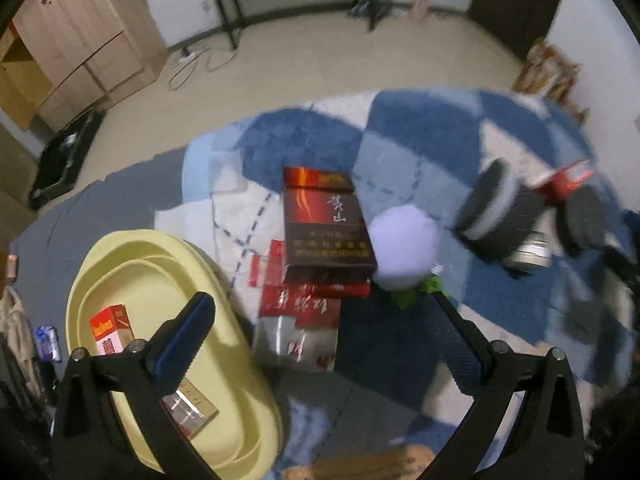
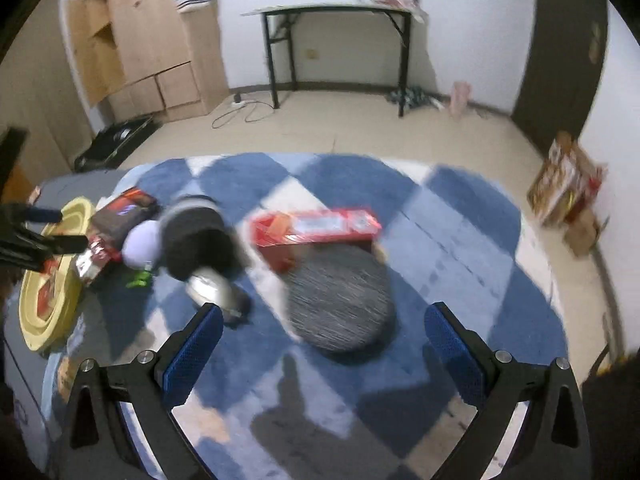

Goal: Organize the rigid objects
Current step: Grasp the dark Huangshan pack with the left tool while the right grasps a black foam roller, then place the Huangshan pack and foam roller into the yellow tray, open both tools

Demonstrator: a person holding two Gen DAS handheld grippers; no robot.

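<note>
Cigarette packs (image 1: 326, 232) are lying in a loose pile on the blue and white checked rug (image 1: 420, 140), the dark red one on top, red and silver ones showing beneath it. Just beside the pile a yellow oval basin (image 1: 132, 264) is sitting at the rug's edge, and two more packs are lying inside it, one red and white (image 1: 112, 330), one partly hidden behind the left gripper (image 1: 320, 332). That gripper's fingers are standing spread wide, nothing between them, hovering over the lower end of the pile and the basin's rim. A pale lavender ball (image 1: 402, 248) is resting against the right side of the pile, something green showing under it.

The right gripper (image 2: 324, 344) is hanging over the rug with its blue-padded fingers (image 2: 192, 356) spread wide too, holding nothing. Ahead of it a round dark grey cushion (image 2: 340, 308) is lying flat, a long red box (image 2: 316, 228) touching its far edge. A dark cylinder with a metal end (image 2: 200, 248) is lying between the cushion and the ball; the blur is hiding what it is.
</note>
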